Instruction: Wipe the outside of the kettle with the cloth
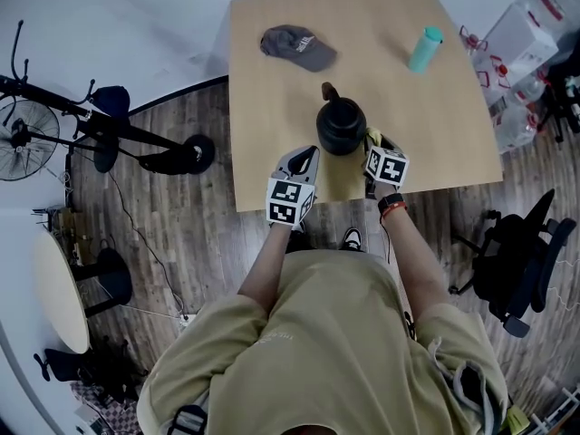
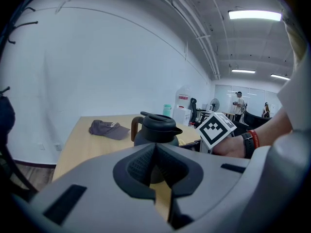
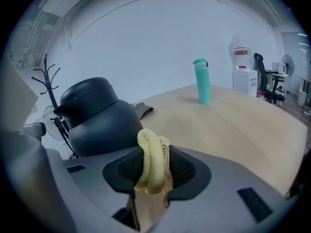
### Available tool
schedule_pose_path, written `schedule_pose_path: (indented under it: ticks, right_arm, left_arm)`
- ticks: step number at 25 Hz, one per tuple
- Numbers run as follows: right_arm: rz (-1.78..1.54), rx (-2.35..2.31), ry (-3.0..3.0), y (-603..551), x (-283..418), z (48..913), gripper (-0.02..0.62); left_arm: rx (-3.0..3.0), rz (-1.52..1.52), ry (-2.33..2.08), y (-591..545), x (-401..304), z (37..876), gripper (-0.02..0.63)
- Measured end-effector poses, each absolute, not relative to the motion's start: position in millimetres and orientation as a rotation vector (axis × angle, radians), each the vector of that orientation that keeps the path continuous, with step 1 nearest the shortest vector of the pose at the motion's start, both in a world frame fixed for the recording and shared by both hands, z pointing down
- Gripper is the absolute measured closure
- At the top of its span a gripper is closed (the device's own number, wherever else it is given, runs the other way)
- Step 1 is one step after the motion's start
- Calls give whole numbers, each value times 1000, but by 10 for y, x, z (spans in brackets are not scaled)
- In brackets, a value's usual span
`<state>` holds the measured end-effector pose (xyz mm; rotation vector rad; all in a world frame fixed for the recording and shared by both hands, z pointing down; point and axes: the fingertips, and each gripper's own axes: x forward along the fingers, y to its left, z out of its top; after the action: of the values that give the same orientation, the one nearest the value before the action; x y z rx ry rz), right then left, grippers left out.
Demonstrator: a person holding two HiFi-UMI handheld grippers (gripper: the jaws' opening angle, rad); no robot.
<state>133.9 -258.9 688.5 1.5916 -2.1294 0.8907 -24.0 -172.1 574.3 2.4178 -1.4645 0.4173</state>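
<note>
Head view overhead, gripper views share kettle (image 1: 342,125)

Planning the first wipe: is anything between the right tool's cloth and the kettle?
Nothing visible stands between them. The right tool, shut on the yellow cloth, sits close beside the kettle. The cap and bottle lie farther back on the table.

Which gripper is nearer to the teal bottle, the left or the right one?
Right. The right gripper sits on the bottle side of the kettle; the left gripper sits on its other side.
</note>
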Motion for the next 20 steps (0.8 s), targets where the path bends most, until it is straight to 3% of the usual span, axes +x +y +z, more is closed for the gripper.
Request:
schedule_pose_path:
  ticks: [9,20]
  right_arm:
    - [983,1438,-2240,-2734,1308,6947,443]
    - [1021,1535,-2177,-2109,1247,6902,442]
  left_arm:
    - [2392,425,-1484,-1703,-380,5787,581]
    - [2409,408,-1453,-1717,-528,5790,581]
